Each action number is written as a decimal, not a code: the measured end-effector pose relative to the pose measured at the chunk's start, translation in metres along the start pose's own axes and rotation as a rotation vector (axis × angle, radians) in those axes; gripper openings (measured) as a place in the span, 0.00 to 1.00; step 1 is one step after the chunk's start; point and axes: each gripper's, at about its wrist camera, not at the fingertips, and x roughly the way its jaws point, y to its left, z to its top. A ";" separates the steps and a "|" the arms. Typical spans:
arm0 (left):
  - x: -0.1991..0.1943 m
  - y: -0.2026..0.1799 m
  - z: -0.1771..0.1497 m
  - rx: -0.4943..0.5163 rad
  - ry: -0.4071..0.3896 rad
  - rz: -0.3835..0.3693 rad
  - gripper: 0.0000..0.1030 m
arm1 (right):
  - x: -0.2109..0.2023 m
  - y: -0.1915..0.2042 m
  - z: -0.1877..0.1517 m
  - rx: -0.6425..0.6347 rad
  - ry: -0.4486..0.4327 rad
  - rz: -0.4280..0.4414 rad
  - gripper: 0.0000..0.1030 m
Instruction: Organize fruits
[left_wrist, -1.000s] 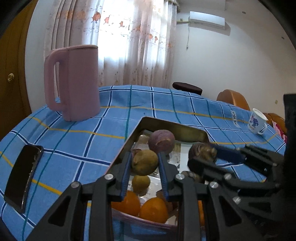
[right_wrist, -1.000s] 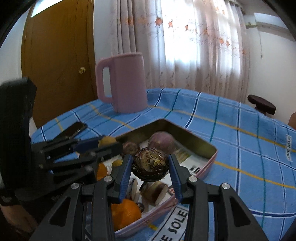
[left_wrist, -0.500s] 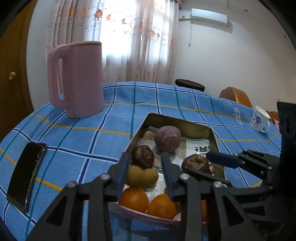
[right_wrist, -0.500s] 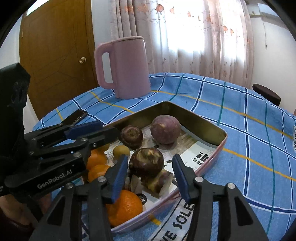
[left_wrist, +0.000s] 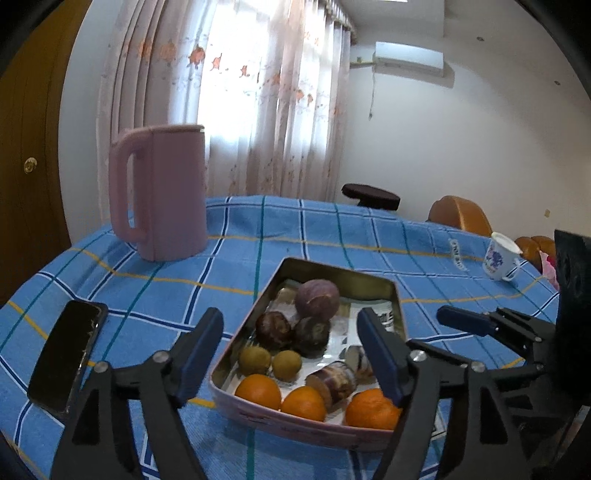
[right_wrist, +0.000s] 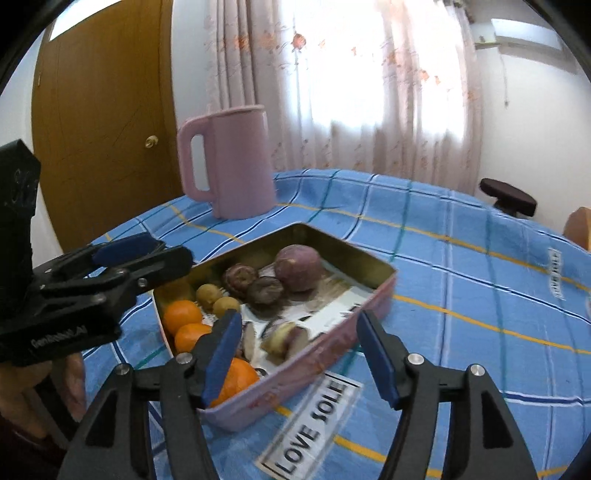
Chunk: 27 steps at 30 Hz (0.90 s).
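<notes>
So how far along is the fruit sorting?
Mostly done, it seems. The tin holds three oranges in front, two small green fruits behind them, dark and purple ones at the back. Both claws, left and right, have just been opening and hold nothing. The cut pieces still look loose.

Black claw (left_wrist: 290, 354), blue pads (left_wrist: 376, 354), silver screws.

We see three orange fruits (left_wrist: 258, 390) in the pink-walled, gold-lined tin (left_wrist: 334, 275), a pink jug (left_wrist: 164, 192) behind it, all on a blue checked cloth (left_wrist: 236, 254) with yellow and white lines.
</notes>
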 end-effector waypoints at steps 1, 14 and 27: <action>-0.002 -0.002 0.000 0.002 -0.005 -0.003 0.77 | -0.007 -0.002 -0.001 0.003 -0.013 -0.017 0.65; -0.013 -0.016 0.000 0.024 -0.024 -0.012 0.88 | -0.052 -0.014 -0.006 0.007 -0.094 -0.133 0.70; -0.019 -0.034 -0.003 0.044 -0.021 -0.039 0.90 | -0.074 -0.019 -0.009 0.022 -0.118 -0.171 0.71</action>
